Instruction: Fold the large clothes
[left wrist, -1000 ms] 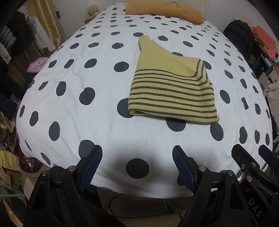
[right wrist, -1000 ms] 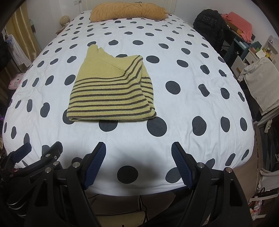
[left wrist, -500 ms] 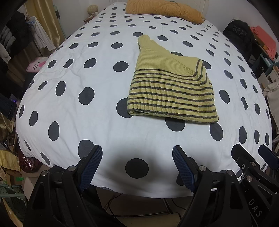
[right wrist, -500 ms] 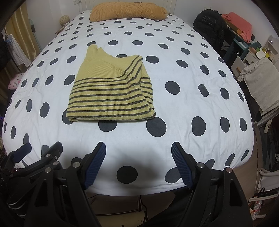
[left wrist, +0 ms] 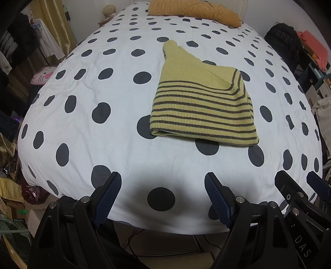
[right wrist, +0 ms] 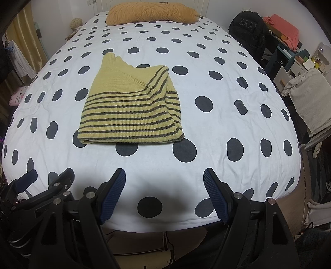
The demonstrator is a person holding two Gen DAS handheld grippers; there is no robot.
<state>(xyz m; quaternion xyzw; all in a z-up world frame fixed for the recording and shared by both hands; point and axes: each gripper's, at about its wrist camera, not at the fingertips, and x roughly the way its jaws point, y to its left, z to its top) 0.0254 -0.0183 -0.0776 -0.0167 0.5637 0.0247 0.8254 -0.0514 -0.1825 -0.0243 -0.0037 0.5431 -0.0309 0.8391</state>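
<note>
Your left claw (left wrist: 162, 198) hangs wide open over the foot of the bed (left wrist: 115, 68), holding nothing, and your right claw (right wrist: 164, 195) beside it is just as open and just as empty. Compared with a second ago, almost nothing has changed: both claws sit at the same height and angle, and the views have drifted only by a hair. That stillness, with both claws backed off to the bed's edge, suggests the folding is done, or that you are pausing to check it.

Ahead of both claws, well apart from either, lies the sweater (left wrist: 201, 103). From the left claw it sits ahead and to the right; from the right claw, ahead and to the left (right wrist: 132, 107). It has not shifted. It rests flat on the bed as a compact folded bundle, striped lower part toward you, plain yellow part and ribbed neck pointing away. The near edge looks doubled over and fairly even; the edge on the right claw's side is stacked a little loosely.

Farther ahead, at the head of the bed, the orange pillow (right wrist: 152, 11) lies untouched.

If you judge the fold neat enough, nothing is left to grip. If not, tidy that looser stack first.
</note>
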